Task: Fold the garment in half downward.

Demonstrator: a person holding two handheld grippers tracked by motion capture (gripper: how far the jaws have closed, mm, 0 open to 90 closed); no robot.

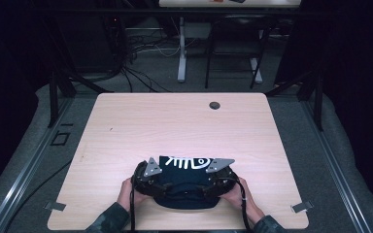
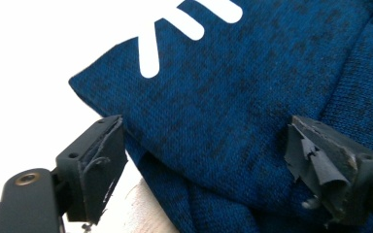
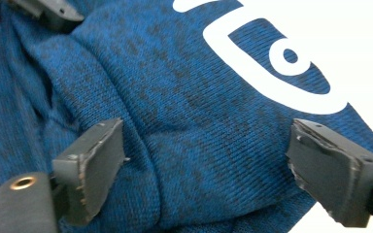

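Two hand-held grippers meet over a folded dark blue garment [image 1: 184, 182] at the near edge of a pale wooden table [image 1: 175, 121]. In the high view, the left gripper [image 1: 151, 178] sits at the garment's left side and the right gripper [image 1: 218, 177] at its right side, each held by a hand, left hand [image 1: 126, 191] and right hand [image 1: 240, 194]. The garment is bunched into a compact bundle with a white fish-skeleton print [image 1: 189, 162] on its far part. In the left gripper view, the jaws stand wide apart, straddling the knit fabric [image 2: 233, 111] near its corner, gripping nothing. In the right gripper view, the jaws are likewise spread wide over the fabric [image 3: 189, 126], beside the print's white eye shape [image 3: 277, 63]. A small dark hole [image 1: 214, 105] marks the table's far side.
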